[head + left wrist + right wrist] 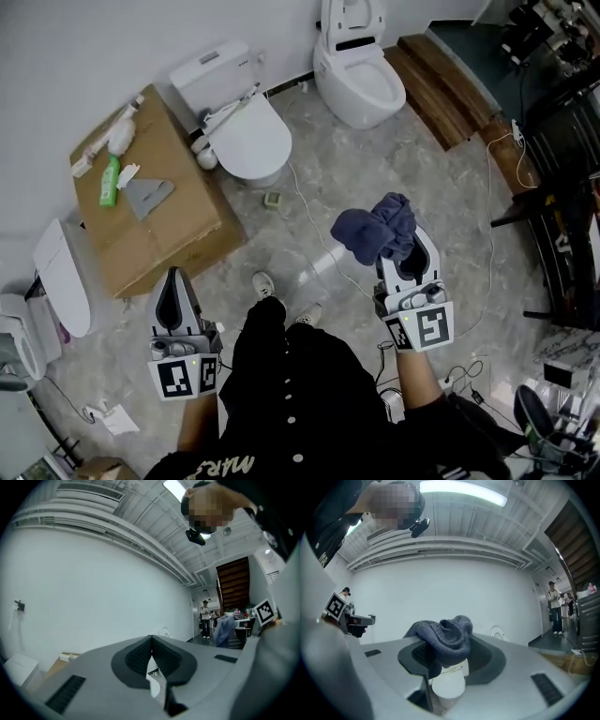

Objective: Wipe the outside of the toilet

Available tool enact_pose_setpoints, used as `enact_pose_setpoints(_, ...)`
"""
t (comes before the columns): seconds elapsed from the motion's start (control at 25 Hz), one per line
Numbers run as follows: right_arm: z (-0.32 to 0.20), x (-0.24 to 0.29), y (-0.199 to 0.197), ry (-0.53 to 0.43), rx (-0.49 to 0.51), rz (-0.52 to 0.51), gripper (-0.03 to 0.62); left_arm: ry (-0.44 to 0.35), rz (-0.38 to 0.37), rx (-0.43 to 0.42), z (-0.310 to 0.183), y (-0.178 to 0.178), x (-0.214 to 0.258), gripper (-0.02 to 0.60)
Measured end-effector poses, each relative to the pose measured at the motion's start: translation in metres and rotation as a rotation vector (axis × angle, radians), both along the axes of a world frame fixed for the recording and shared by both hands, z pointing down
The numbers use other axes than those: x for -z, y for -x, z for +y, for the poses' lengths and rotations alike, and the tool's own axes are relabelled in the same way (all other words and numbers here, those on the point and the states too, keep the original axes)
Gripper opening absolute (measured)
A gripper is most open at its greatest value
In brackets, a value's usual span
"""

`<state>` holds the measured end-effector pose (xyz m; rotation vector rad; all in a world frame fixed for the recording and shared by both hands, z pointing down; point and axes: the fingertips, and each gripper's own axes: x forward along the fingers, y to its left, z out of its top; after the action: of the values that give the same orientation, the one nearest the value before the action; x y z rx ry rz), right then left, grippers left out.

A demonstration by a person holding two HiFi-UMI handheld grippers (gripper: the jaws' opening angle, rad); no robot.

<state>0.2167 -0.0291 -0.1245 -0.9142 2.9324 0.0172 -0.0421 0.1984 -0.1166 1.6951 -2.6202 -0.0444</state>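
A white toilet point(246, 137) with its lid down and a tank point(211, 71) stands against the back wall, ahead and to the left of me. A second white toilet point(357, 82) stands further right. My right gripper point(403, 247) is shut on a dark blue cloth point(376, 231), which bunches over the jaw tips. The right gripper view shows the same cloth point(444, 637) pinched between the jaws, with a white toilet point(449, 686) below it. My left gripper point(176, 279) is held low at my left, jaws pressed together with nothing between them; the left gripper point(151, 654) points at the wall.
A cardboard box point(178, 234) left of the toilet carries a green bottle point(110, 181), a white bottle and a grey rag point(148, 195). Another white fixture point(62, 277) sits at far left. Wooden steps point(437, 86), floor cables point(313, 217) and black furniture point(567, 187) lie to the right.
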Motion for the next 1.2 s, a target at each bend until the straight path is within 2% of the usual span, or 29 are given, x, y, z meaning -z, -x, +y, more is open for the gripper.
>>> enact_pose_setpoints(0.36,-0.038,0.000,0.076,-0.007,0.059,0.033,0.169,-0.031,0.016,0.000,-0.049,0.054,-0.006,0.009)
enact_pose_setpoints(0.48,-0.055,-0.004,0.102,-0.011,0.064,0.042,0.169,-0.024,0.006,-0.023,-0.071,0.070,-0.010,0.011)
enact_pose_setpoints(0.64,-0.075,-0.021,0.128,0.002,0.073,0.059,0.167,-0.011,0.032,-0.033,-0.093,0.088,-0.024,0.009)
enact_pose_setpoints(0.92,-0.099,-0.079,0.149,0.019,0.069,0.067,0.167,0.007,-0.015,-0.103,-0.119,0.075,-0.062,0.009)
enact_pose_setpoints(1.08,-0.109,-0.129,0.156,0.027,0.064,0.057,0.167,-0.014,-0.004,-0.159,-0.137,0.068,-0.104,0.009)
enact_pose_setpoints(1.2,-0.116,-0.169,0.161,0.034,0.066,0.052,0.168,0.032,-0.010,-0.161,-0.147,0.068,-0.145,0.009)
